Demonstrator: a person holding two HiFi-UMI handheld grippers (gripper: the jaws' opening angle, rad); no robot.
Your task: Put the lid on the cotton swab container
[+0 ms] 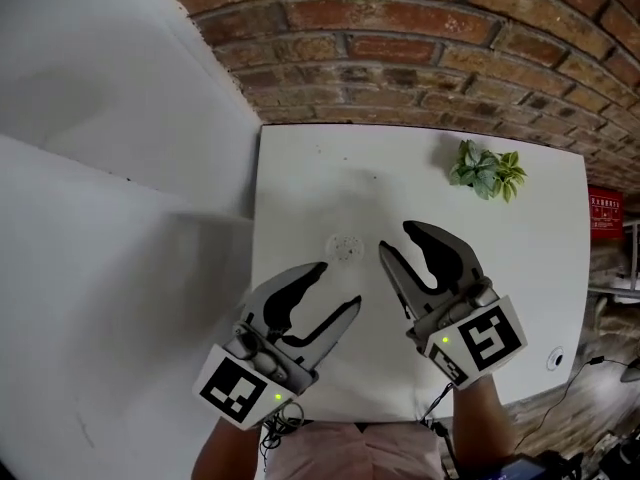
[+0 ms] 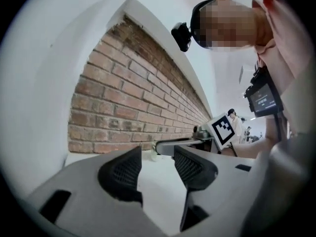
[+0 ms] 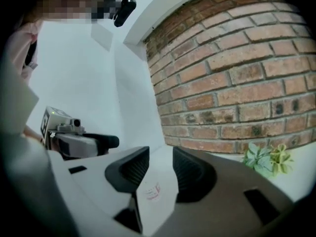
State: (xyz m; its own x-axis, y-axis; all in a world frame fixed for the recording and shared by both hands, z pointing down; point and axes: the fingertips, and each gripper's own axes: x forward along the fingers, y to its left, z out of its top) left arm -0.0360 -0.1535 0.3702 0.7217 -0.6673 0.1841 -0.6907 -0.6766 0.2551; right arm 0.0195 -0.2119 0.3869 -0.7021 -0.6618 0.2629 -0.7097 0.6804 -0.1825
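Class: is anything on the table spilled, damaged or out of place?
Nothing stands out. The white table shows no spill; a small plant sits near its far right corner, and a faint clear round item lies mid-table.

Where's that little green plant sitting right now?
In the head view the small green plant sits near the far right corner of the white table, close to the brick wall, beyond the right gripper.

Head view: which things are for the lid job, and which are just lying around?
For the job: left gripper, right gripper, clear round piece on the table (lid or container, too faint to tell).
Just lying about: little green plant, red thing at the far right.
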